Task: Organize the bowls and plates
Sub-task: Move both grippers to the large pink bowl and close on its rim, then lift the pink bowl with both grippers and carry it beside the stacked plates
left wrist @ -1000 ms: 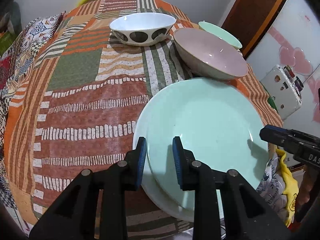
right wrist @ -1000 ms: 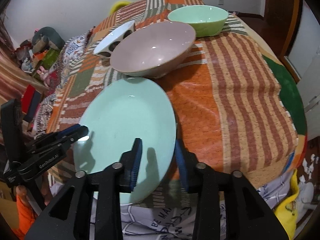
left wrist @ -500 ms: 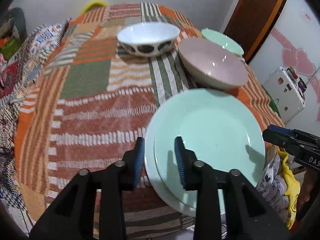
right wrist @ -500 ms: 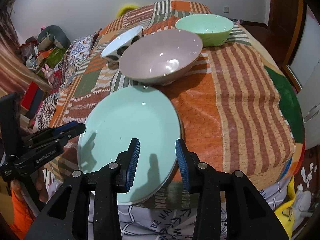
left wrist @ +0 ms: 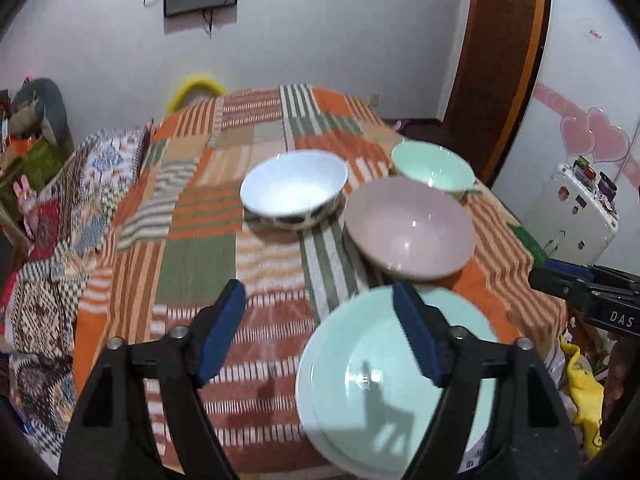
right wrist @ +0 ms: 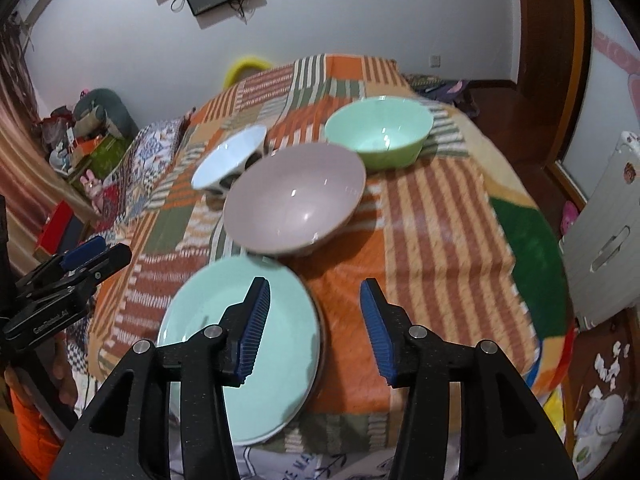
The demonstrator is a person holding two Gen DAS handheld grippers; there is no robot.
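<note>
Two mint-green plates (left wrist: pixel 384 384) lie stacked at the table's near edge, also seen in the right wrist view (right wrist: pixel 248 340). Behind them stand a pink bowl (left wrist: pixel 410 228) (right wrist: pixel 294 198), a white bowl with dark spots (left wrist: pixel 294 190) (right wrist: pixel 228 158) and a green bowl (left wrist: pixel 432 164) (right wrist: pixel 378 130). My left gripper (left wrist: pixel 320 332) is open and empty above the plates' left edge. My right gripper (right wrist: pixel 312 328) is open and empty above the plates' right edge.
The table wears a patchwork striped cloth (left wrist: pixel 200 220). A small white fridge (left wrist: pixel 572 208) stands to the right, a wooden door frame (left wrist: pixel 504 60) behind it. Clutter lies on the floor at the left (right wrist: pixel 88 136).
Both grippers have opened wide, let go of the plates and pulled back and up. The plates now lie stacked on the table.
</note>
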